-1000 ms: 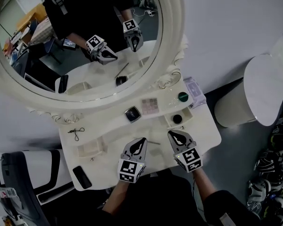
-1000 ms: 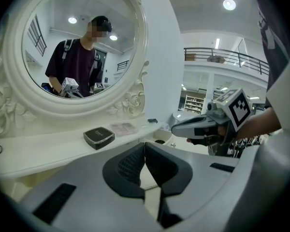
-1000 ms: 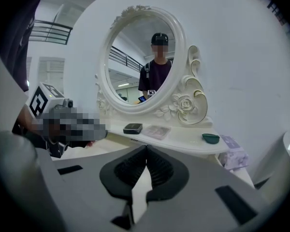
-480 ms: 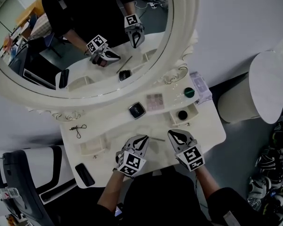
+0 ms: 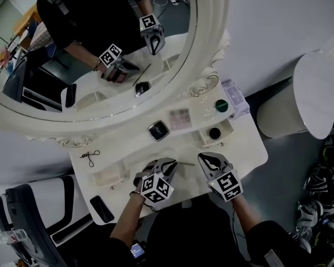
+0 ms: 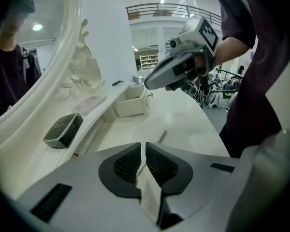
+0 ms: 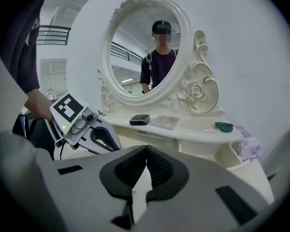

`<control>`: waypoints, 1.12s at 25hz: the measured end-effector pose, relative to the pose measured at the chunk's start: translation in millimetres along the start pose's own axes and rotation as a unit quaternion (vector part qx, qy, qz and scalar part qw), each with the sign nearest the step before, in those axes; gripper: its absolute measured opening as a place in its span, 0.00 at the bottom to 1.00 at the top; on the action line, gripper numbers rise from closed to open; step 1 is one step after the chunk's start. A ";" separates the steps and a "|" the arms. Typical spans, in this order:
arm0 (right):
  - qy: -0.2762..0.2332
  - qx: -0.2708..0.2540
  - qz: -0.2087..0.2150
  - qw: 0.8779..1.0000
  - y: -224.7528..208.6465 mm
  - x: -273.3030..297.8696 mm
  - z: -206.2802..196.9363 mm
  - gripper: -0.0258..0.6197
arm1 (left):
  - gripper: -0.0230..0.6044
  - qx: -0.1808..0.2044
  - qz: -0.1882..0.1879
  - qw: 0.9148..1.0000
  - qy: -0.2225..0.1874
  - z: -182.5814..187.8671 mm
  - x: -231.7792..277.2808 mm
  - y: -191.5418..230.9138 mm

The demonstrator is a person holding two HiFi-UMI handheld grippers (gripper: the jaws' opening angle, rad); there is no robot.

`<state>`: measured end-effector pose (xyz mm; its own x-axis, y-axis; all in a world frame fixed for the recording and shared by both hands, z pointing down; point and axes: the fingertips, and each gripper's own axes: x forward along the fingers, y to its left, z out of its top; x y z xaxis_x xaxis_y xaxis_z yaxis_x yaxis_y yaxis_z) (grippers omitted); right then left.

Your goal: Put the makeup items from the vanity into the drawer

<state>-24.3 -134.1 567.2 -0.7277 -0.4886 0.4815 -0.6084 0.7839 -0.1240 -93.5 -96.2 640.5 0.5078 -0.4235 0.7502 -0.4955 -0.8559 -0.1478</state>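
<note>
On the vanity shelf point(image 5: 133, 143) under the mirror lie a black compact point(image 5: 158, 129), a pink eyeshadow palette point(image 5: 180, 118) and a green round item point(image 5: 221, 105). A black jar point(image 5: 214, 133) sits in the open right drawer point(image 5: 225, 128). A thin pencil point(image 5: 185, 163) lies on the tabletop. My left gripper point(image 5: 168, 164) is shut and rolled on its side, its tips over the pencil's near end; the pencil point(image 6: 162, 136) shows just beyond the left gripper point(image 6: 143, 145). My right gripper point(image 5: 204, 159) hovers to the pencil's right, shut and empty.
A small open drawer point(image 5: 106, 177) stands at the left, with a black wire clip point(image 5: 90, 156) behind it and a black phone point(image 5: 102, 208) near the front edge. A purple box point(image 5: 235, 98) sits at the right end. A round white table point(image 5: 323, 93) stands beside the vanity.
My left gripper has rolled onto its side and drawn slightly towards me. The right gripper and the pencil have stayed about where they were. The head view has shifted a little.
</note>
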 end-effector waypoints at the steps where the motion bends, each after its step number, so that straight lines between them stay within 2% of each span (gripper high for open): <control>1: 0.001 0.001 0.000 1.000 -0.4 0.1 -1.8 0.08 | 0.07 0.015 -0.011 1.000 0.012 -3.4 3.5 -0.5; 4: 0.006 0.005 -0.001 1.000 -0.6 0.1 -7.6 0.08 | 0.09 0.059 -0.045 0.996 0.052 -13.9 13.5 -1.4; 9: 0.013 0.017 -0.003 1.000 -1.9 1.2 -18.1 0.08 | 0.13 0.099 -0.098 0.986 0.097 -25.8 28.0 -6.7; 14: 0.014 0.035 -0.010 0.999 -6.0 -0.5 -25.8 0.08 | 0.13 0.120 -0.117 0.979 0.115 -27.3 38.3 -9.8; 19: 0.015 0.046 -0.015 0.999 -7.2 -2.8 -32.1 0.08 | 0.13 0.124 -0.132 0.975 0.132 -31.3 43.4 -11.9; 28: 0.013 0.052 -0.016 0.998 -5.2 -4.1 -33.7 0.08 | 0.10 0.093 -0.141 0.976 0.134 -31.4 43.1 -13.6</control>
<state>-7.5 -123.3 595.2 -0.6992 -0.5022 0.5088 -0.6625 0.7227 -0.1970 -87.0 -93.5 695.0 0.3909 -0.0914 0.9159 -0.2124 -0.9772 -0.0069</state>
